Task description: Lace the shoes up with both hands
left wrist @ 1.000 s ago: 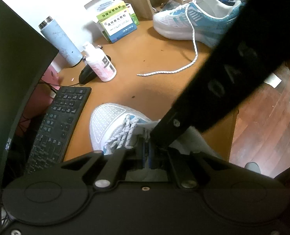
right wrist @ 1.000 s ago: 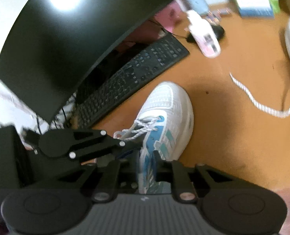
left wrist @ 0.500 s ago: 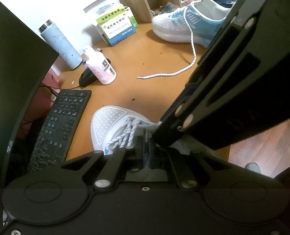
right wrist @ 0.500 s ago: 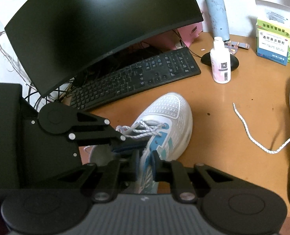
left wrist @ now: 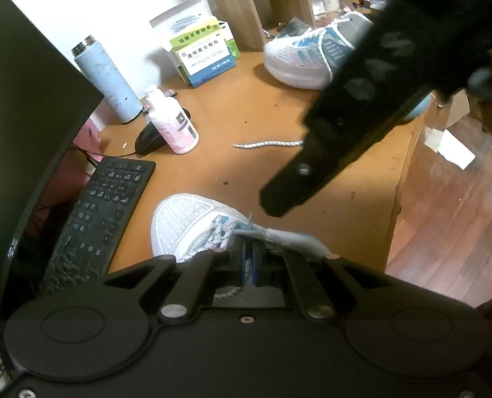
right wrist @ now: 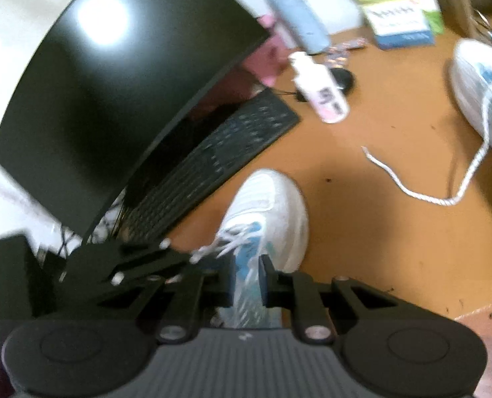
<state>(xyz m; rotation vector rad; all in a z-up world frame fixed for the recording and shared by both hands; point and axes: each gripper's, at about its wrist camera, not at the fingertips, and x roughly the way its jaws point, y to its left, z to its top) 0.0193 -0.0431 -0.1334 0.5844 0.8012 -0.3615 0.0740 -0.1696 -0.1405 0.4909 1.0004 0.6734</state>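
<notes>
Shoe (left wrist: 183,222) near desk's (left wrist: 279,116) front edge, toe pointing away; left gripper (left wrist: 248,262) clamps lace (left wrist: 226,293), nearer; right gripper (right wrist: 247,277) slightly parted, straddling the laces.

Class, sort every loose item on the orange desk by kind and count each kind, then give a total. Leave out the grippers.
Sneakers: 2 – near sneaker, far sneaker
Bottles: 2 – blue flask, white lotion bottle
Keyboard: 1
Mouse: 1
Monitor: 1
Medicine box: 1
Total: 8
</notes>
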